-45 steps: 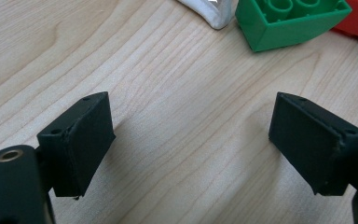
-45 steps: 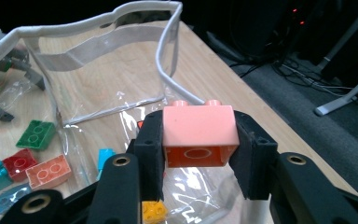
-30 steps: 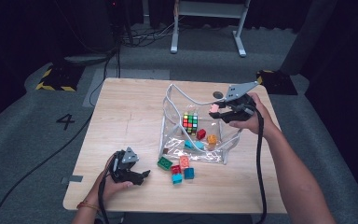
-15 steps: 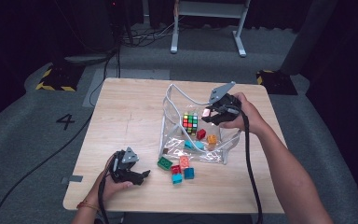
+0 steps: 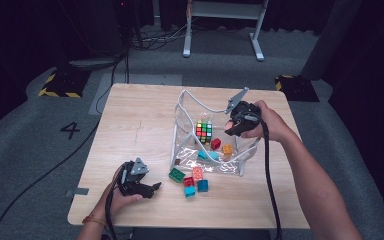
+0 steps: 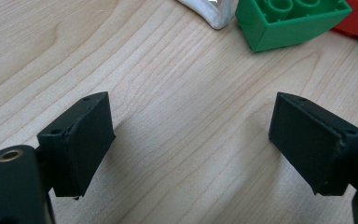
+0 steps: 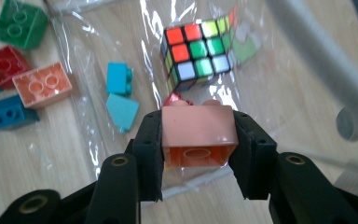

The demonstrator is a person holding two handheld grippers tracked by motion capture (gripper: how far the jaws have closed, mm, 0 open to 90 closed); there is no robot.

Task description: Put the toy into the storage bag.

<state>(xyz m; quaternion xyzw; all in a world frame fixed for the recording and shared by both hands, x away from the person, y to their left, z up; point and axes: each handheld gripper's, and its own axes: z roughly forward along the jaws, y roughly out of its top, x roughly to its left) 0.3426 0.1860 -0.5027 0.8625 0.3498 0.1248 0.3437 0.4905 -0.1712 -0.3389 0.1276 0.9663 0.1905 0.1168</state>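
Observation:
A pale pink brick is clamped between the jaws of my right gripper. That gripper hangs over the right side of a clear plastic bag on the wooden table. Inside the bag lie a colour cube, a red brick, an orange brick and cyan bricks. My left gripper rests open near the table's front left, its jaws wide apart over bare wood. A green brick lies just ahead of it.
Loose bricks lie in front of the bag: a salmon one, a red one, a blue one and a teal one. The bag's white handle loops toward the table's back. The table has bare wood on its left half.
My right gripper has carried the pink brick leftward and nearer, from beside the bag's right edge to above its opening. The left gripper has stayed still.

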